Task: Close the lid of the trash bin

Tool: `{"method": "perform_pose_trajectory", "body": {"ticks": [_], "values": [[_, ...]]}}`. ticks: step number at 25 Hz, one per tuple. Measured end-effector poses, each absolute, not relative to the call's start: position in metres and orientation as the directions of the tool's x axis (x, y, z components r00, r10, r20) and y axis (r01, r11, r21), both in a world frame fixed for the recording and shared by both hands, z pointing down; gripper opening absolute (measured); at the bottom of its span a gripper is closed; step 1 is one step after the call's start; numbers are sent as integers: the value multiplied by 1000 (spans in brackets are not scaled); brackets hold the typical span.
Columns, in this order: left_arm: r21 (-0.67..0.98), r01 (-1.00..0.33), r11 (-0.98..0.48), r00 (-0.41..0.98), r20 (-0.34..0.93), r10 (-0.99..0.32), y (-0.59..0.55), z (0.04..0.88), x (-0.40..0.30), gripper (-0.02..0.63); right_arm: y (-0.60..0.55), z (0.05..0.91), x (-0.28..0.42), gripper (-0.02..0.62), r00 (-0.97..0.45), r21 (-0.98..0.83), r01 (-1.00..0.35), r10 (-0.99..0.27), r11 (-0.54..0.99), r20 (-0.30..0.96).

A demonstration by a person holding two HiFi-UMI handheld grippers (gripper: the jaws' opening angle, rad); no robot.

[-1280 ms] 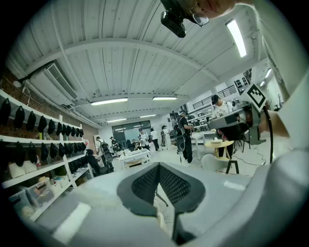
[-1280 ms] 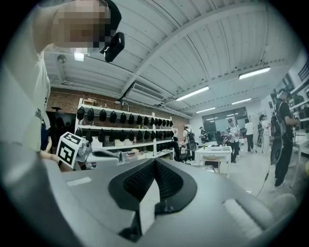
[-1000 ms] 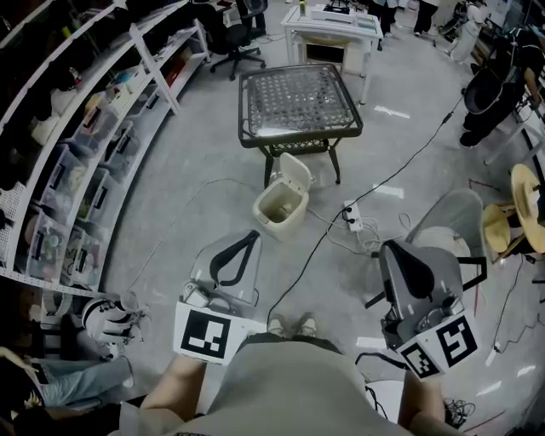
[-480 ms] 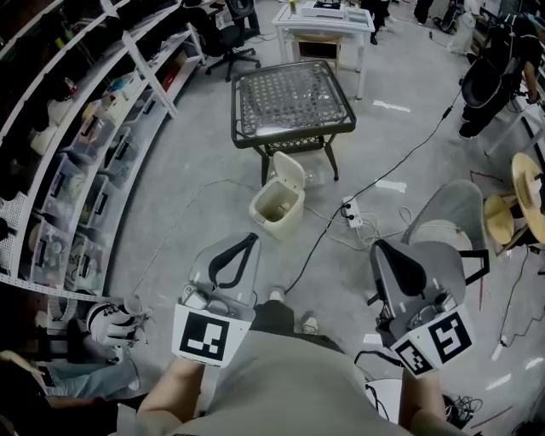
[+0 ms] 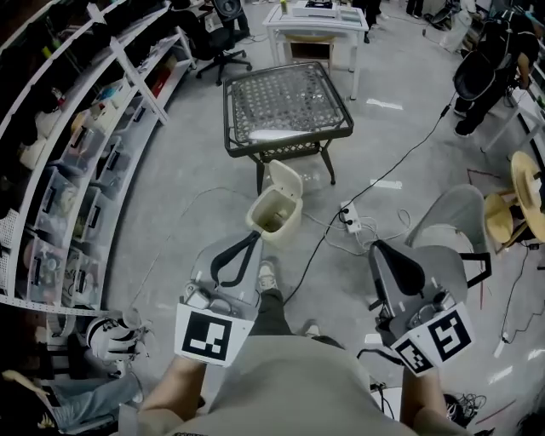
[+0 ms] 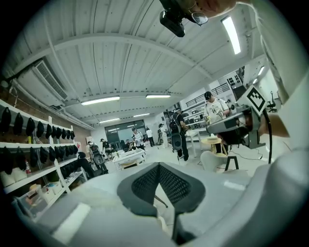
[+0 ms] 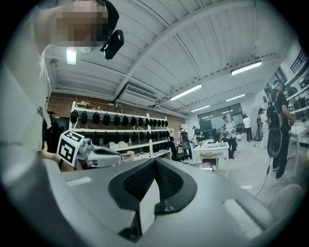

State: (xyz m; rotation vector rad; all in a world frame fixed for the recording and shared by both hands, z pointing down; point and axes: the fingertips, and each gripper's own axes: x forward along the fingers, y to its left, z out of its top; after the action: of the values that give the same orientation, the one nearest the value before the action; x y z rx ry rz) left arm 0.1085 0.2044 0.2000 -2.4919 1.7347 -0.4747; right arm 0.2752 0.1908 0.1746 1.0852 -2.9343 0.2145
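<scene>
I hold both tongs low, close in front of my body, one in each hand, with their marker cubes nearest my chest and their tips pointing out across the floor. The left tongs (image 5: 253, 237) are pressed together at the tips with nothing between them; their own view shows the two dark pads meeting at a point (image 6: 158, 165) against the open room. The right tongs (image 5: 380, 246) are pressed together and empty as well, their pads joined at the tip (image 7: 154, 161). The two sit well apart, at about the same height, and neither touches anything. Both gripper views look level across the room and take in a lot of ceiling, so the tongs are aimed forward and not down at the floor.

Between them, below, my dark trouser leg (image 5: 271, 311) reaches ahead and my shoe (image 5: 267, 277) is planted on the grey floor (image 5: 179, 204).

Just beyond the shoe stands the trash bin (image 5: 281, 232), pale cream, on the floor and ahead of the left tongs' tips. Its lid (image 5: 286, 181) is open, standing up at the far side of the bin, and the inside shows. To the right of the bin a white power strip (image 5: 349, 218) lies among cables.

Right behind the bin is a dark-framed glass worktop (image 5: 285, 102). Shelves (image 5: 77, 162) run along the left, and a white worktop (image 5: 315, 19) stands farthest off.
</scene>
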Motion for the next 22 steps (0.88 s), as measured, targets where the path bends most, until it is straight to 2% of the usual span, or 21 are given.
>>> {"method": "perform_pose_trajectory", "body": {"ticks": [22], "values": [[-154,-904,-400,347,287,-893,3,234,-92,3,-21,208,84,3,-706,-124,-705,-673,699,222]]}}
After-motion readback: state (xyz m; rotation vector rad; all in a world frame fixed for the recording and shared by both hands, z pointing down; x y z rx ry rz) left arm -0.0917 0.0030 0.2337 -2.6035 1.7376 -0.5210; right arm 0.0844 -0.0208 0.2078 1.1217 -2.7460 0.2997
